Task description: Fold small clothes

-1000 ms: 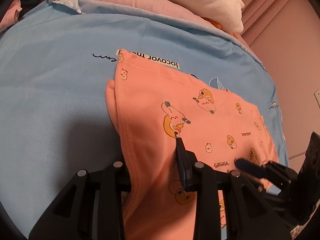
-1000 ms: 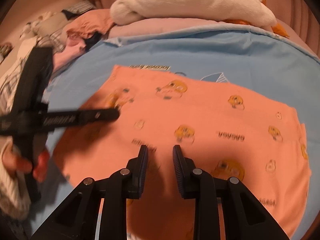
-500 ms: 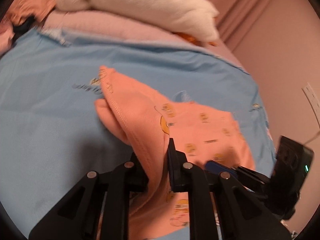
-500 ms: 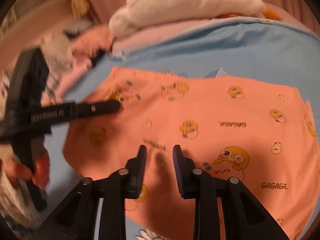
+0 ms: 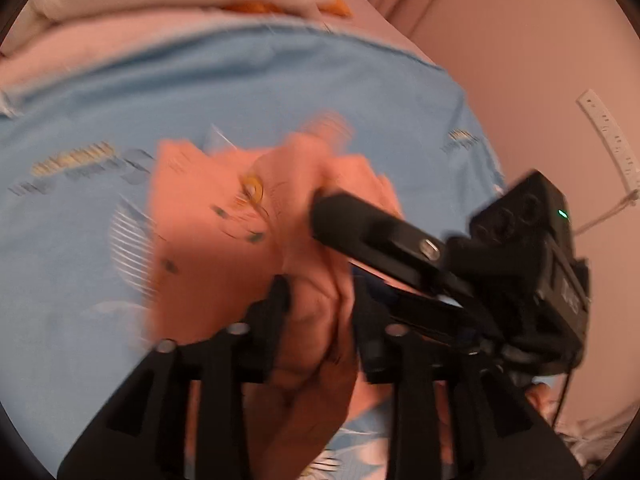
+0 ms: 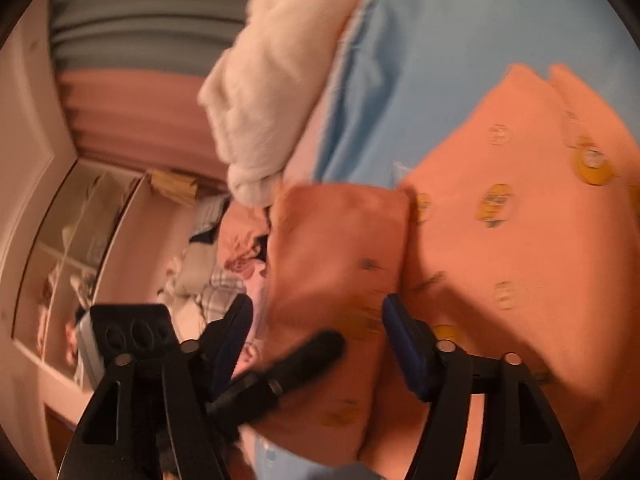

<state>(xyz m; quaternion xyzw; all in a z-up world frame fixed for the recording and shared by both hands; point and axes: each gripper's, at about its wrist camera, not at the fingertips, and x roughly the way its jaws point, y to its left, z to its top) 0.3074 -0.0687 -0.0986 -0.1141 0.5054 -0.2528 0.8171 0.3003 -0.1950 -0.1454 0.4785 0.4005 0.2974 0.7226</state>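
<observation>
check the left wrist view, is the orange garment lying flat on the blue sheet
No, the orange garment is bunched up and lifted off the blue sheet, with a fold between the left gripper jaws.

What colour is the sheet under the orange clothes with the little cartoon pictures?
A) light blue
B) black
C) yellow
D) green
A: the orange garment lies on a light blue sheet, which shows all around it in the left wrist view and beside it in the right wrist view.

Blue sheet (image 5: 240,92) over pink bedding (image 5: 100,46), white plush (image 6: 272,92) on top, clothes heap (image 6: 224,264), pink wall (image 5: 520,60).
</observation>
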